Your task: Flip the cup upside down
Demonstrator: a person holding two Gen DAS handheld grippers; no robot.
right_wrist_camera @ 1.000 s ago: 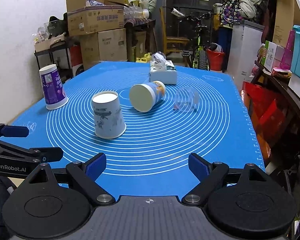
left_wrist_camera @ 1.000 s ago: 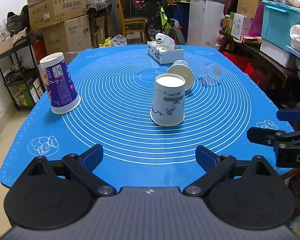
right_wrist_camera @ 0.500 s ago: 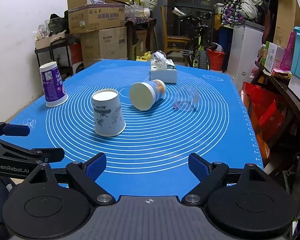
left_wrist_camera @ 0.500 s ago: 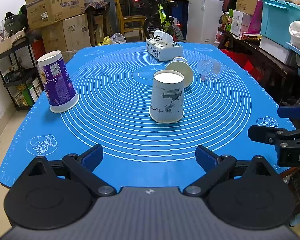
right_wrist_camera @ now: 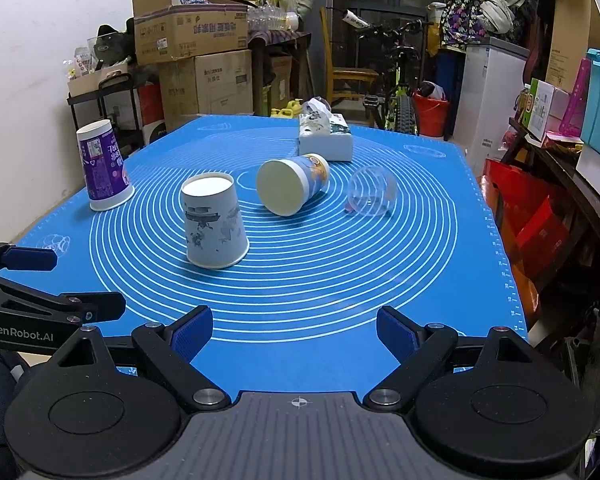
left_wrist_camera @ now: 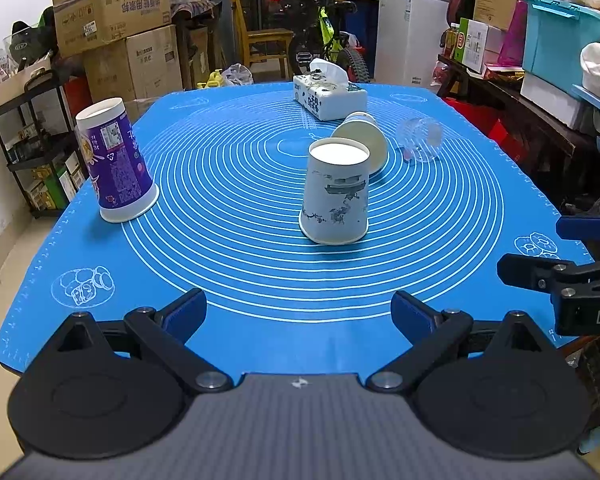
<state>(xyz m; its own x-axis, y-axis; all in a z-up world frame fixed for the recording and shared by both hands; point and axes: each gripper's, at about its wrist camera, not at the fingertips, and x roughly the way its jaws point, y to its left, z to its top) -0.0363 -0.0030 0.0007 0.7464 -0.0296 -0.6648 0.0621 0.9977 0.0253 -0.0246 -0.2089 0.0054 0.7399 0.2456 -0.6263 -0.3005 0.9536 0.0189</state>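
Four cups lay on the blue mat [right_wrist_camera: 440, 264]. Farthest left, the purple cup [right_wrist_camera: 103, 166] stood upside down near the mat's edge. Next, the white ink-print cup [right_wrist_camera: 214, 222] also stood inverted, near the centre rings. Just beyond it the yellow-and-blue cup [right_wrist_camera: 294, 186] lay on its side, base toward the cameras, and right of that the clear plastic cup [right_wrist_camera: 371, 196] lay tipped over too. A tissue box [right_wrist_camera: 326, 138] sat behind them. The left gripper [left_wrist_camera: 298, 312] and right gripper [right_wrist_camera: 296, 330] hung over the near edge, both spread wide, holding nothing.
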